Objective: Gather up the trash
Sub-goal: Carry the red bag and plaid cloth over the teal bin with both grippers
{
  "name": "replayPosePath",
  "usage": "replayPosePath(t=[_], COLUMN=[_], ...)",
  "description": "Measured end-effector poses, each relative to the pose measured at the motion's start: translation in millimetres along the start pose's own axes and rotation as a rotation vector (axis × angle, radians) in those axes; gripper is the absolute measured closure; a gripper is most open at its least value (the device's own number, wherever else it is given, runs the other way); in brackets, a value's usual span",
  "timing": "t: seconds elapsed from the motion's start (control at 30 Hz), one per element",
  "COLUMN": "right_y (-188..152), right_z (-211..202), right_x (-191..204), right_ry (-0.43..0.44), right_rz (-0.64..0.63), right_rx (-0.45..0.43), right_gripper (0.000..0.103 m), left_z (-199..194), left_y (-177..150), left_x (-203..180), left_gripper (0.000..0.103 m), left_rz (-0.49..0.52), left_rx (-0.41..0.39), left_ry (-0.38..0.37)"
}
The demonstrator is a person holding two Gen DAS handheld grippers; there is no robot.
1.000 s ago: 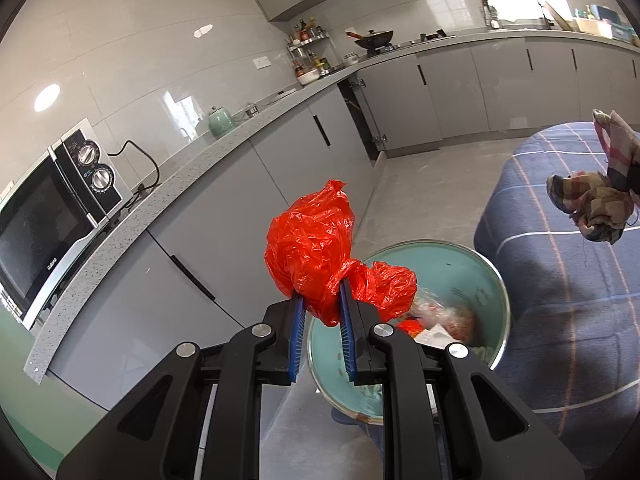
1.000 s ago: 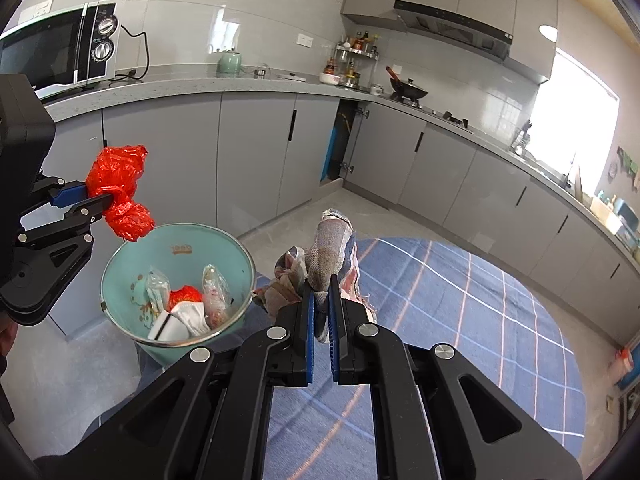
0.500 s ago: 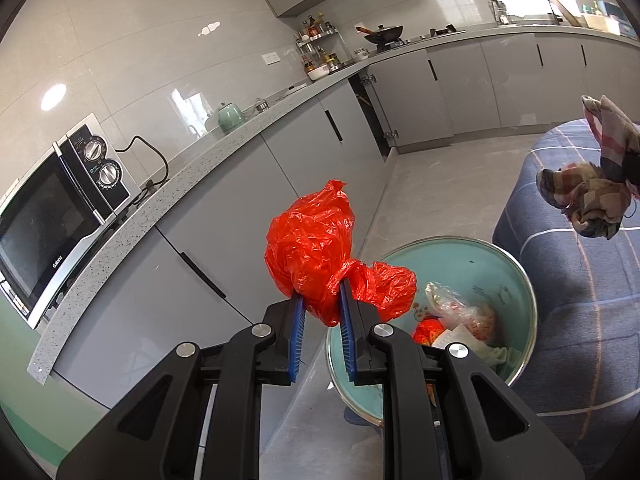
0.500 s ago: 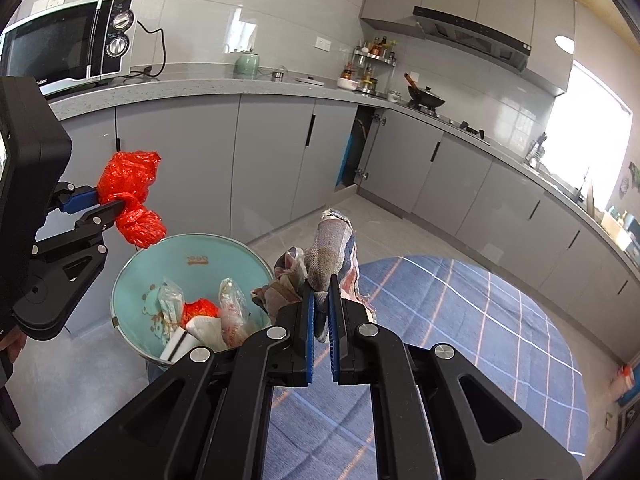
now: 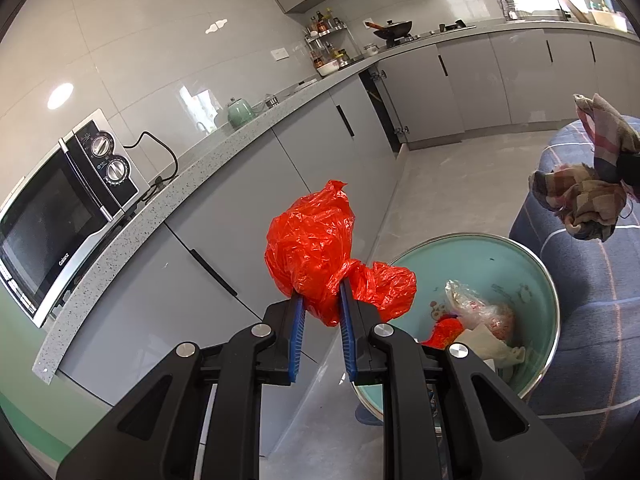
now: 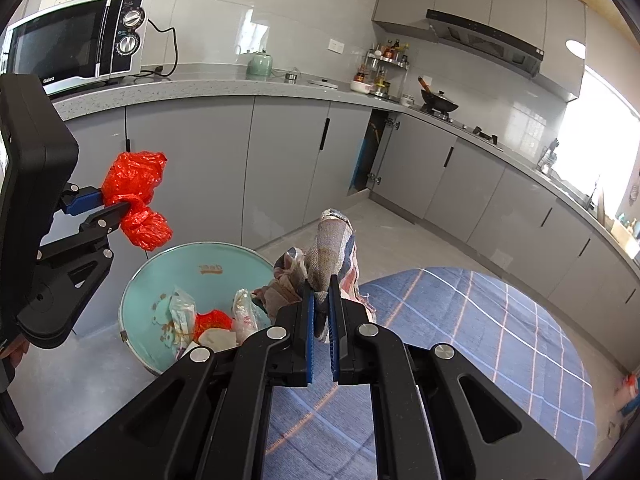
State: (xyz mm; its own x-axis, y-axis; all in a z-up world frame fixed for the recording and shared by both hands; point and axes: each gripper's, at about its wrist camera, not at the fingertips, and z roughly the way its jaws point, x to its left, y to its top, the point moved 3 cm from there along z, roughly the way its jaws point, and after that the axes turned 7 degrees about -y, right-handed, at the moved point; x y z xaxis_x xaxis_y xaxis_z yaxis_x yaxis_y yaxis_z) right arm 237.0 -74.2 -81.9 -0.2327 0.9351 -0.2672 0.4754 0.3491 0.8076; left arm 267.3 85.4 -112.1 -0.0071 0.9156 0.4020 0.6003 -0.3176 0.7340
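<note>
We stand in a kitchen with a pale grey floor point(image 6: 100, 392) and grey cabinets point(image 5: 280, 184) running under a speckled counter point(image 5: 224, 140). On the counter we see a microwave point(image 6: 80, 38), a green kettle point(image 6: 259, 65), a spice rack point(image 6: 386, 66) and, further along, a wok point(image 6: 438, 100) on the stove. A blue checked cloth point(image 6: 460, 340) covers the round surface at our right.

A teal bin point(image 6: 216, 268) sits on the floor between the cabinets and that surface. Inside it we note clear plastic wrappers point(image 6: 180, 308), a red scrap point(image 6: 212, 320) and crumpled white paper point(image 6: 218, 336).

Our left gripper point(image 5: 322, 300) has its jaws clamped on a crumpled red plastic bag point(image 5: 312, 248), held above the bin's near rim. Our right gripper point(image 6: 323, 300) has its jaws pressed together on a plaid rag point(image 6: 332, 248), held up just beside the bin.
</note>
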Motion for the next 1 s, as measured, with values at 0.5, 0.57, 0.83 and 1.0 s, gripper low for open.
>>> replayPosePath(t=[0.5, 0.57, 0.83, 1.0], right_y=[5, 3, 8, 10], right_z=[13, 13, 16, 18], right_x=[9, 8, 10, 13], right_ry=[0.028, 0.031, 0.039, 0.050], right_rz=[-0.006, -0.008, -0.010, -0.020], right_rx=[0.003, 0.002, -0.003, -0.006], right_gripper=[0.096, 0.096, 0.096, 0.096], left_z=[12, 13, 15, 17], left_y=[0, 0, 2, 2], left_x=[7, 7, 10, 9], left_gripper=[0.086, 0.086, 0.086, 0.086], left_rz=[-0.006, -0.009, -0.010, -0.009], left_rx=[0.015, 0.016, 0.013, 0.014], left_ry=[-0.001, -0.006, -0.013, -0.013])
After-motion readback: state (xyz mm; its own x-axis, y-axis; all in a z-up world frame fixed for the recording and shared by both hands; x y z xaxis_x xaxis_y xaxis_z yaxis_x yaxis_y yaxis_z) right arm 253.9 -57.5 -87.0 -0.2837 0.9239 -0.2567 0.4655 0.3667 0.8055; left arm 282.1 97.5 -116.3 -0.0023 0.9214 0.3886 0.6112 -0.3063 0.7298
